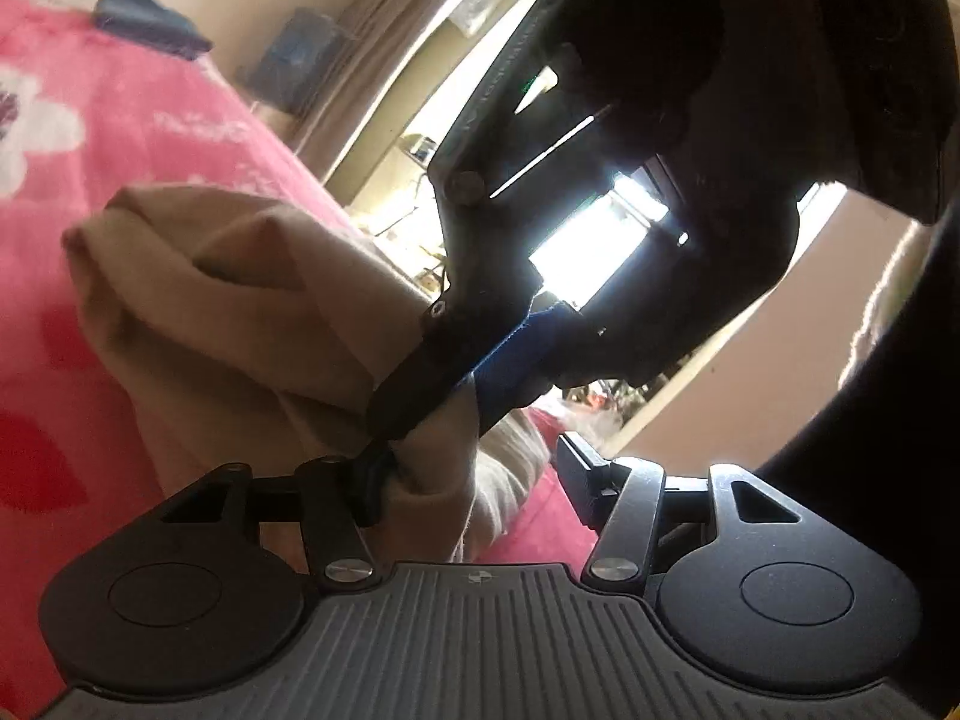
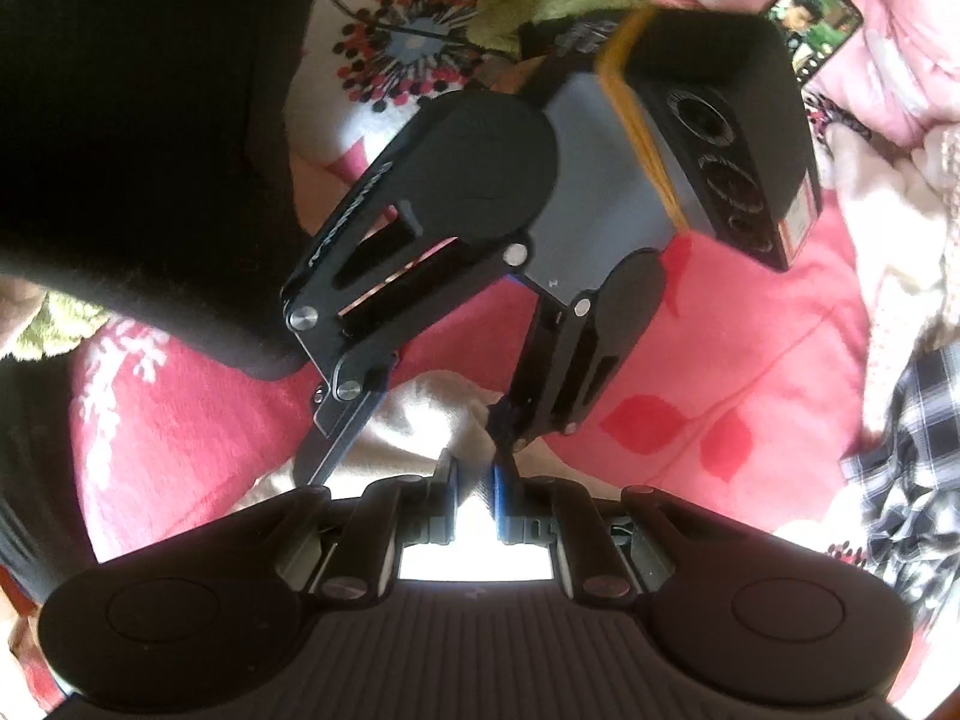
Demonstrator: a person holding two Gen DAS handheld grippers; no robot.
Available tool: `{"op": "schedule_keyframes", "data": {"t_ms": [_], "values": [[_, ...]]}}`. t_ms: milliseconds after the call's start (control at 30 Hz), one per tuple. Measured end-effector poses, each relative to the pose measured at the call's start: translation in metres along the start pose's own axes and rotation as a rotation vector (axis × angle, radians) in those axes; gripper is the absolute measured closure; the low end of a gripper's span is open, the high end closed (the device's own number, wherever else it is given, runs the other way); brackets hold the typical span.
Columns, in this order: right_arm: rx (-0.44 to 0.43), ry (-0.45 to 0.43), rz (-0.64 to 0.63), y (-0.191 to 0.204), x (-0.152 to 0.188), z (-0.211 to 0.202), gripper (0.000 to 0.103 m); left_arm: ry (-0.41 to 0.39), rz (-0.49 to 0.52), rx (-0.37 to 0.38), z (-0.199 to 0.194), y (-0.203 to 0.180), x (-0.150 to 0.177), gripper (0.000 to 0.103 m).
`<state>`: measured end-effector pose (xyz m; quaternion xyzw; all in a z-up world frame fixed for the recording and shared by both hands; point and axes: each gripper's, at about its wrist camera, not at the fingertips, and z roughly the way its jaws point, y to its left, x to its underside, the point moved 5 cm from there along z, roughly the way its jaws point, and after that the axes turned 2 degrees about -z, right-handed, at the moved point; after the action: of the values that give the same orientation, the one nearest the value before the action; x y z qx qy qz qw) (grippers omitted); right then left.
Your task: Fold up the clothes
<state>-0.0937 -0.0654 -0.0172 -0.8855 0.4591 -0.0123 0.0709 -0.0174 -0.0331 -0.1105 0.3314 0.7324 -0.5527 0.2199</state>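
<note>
Below, our right gripper [image 2: 474,477] pinches the beige cloth [image 2: 432,414]; our left gripper [image 1: 474,480] stands apart, cloth beside one finger. Beyond the jaws lie a pink blanket [image 2: 750,348] and a phone [image 2: 816,24]; no writing is legible.

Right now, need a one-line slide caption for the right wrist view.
Right gripper pinches cream garment over pink floral blanket; left gripper open at the same cloth.

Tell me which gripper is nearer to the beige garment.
Right. The right gripper is clamped on the beige garment. The left gripper stands open astride the same fold, not gripping it.
</note>
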Motion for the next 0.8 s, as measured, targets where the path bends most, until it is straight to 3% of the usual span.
{"op": "schedule_keyframes", "data": {"t_ms": [67, 200, 333, 400, 500, 567, 633, 700, 800], "values": [[0.002, -0.010, 0.012, -0.001, 0.001, 0.006, 0.091, -0.013, -0.050, -0.016, 0.000, 0.005, 0.007, 0.045], [0.008, -0.033, 0.041, -0.002, 0.001, 0.013, 0.091, -0.102, -0.124, -0.118, -0.021, 0.003, 0.015, 0.045], [0.013, -0.036, 0.036, 0.000, 0.004, 0.007, 0.091, -0.175, -0.093, -0.209, -0.045, -0.012, 0.014, 0.044], [0.016, -0.036, 0.027, 0.001, 0.004, 0.004, 0.091, -0.155, -0.053, -0.207, -0.042, -0.018, 0.012, 0.044], [0.021, -0.037, 0.016, -0.001, 0.006, 0.003, 0.091, -0.048, 0.015, -0.186, -0.017, -0.022, 0.018, 0.043], [0.018, -0.035, 0.007, 0.001, 0.005, 0.005, 0.091, -0.019, 0.019, -0.146, -0.010, -0.023, 0.023, 0.036], [0.013, -0.029, -0.007, 0.010, -0.002, 0.010, 0.091, 0.004, 0.014, -0.121, -0.005, -0.021, 0.020, 0.035], [0.027, -0.027, -0.013, 0.011, -0.001, 0.013, 0.091, -0.002, -0.030, -0.094, -0.013, -0.011, 0.016, 0.037], [0.043, -0.041, 0.043, 0.006, 0.004, 0.007, 0.091, -0.085, -0.136, -0.099, -0.043, 0.004, 0.010, 0.039]]}}
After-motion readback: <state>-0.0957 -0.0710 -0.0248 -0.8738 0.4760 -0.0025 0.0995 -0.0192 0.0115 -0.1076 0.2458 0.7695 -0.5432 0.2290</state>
